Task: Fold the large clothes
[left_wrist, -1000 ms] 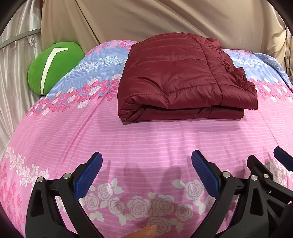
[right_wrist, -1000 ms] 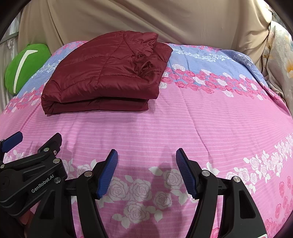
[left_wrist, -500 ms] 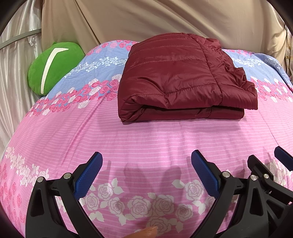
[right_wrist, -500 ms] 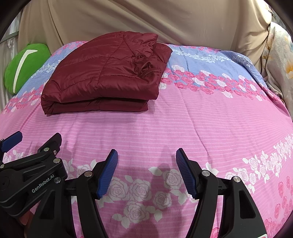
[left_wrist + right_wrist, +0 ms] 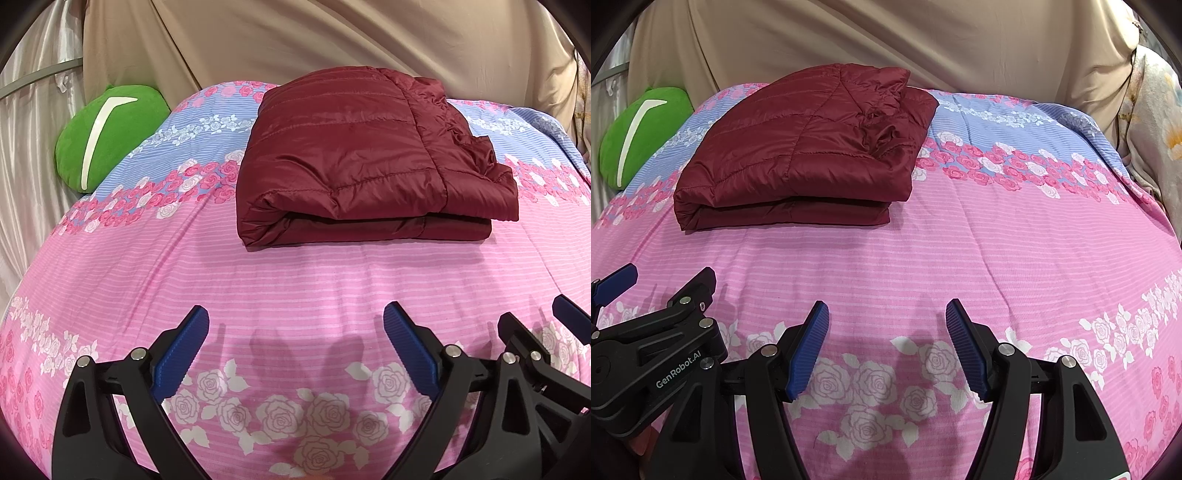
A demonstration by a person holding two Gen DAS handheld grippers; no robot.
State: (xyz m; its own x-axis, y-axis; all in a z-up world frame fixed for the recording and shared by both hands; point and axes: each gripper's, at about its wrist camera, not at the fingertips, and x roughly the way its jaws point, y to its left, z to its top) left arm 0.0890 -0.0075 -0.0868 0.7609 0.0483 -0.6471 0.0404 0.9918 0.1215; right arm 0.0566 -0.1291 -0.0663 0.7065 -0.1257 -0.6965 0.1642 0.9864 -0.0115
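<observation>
maroon puffer jacket (image 5: 354, 162), folded flat, on bedspread (image 5: 295, 280)

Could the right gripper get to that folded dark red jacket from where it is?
Probably yes. The right gripper is open and empty, and only bare pink bedspread lies between it and the jacket, ahead to its left.

Glossy quilted maroon puffer jacket (image 5: 362, 162), matt woven floral bedsheet (image 5: 295, 280), plush green cushion (image 5: 107, 136), ribbed blue gripper pads (image 5: 807, 354).
</observation>
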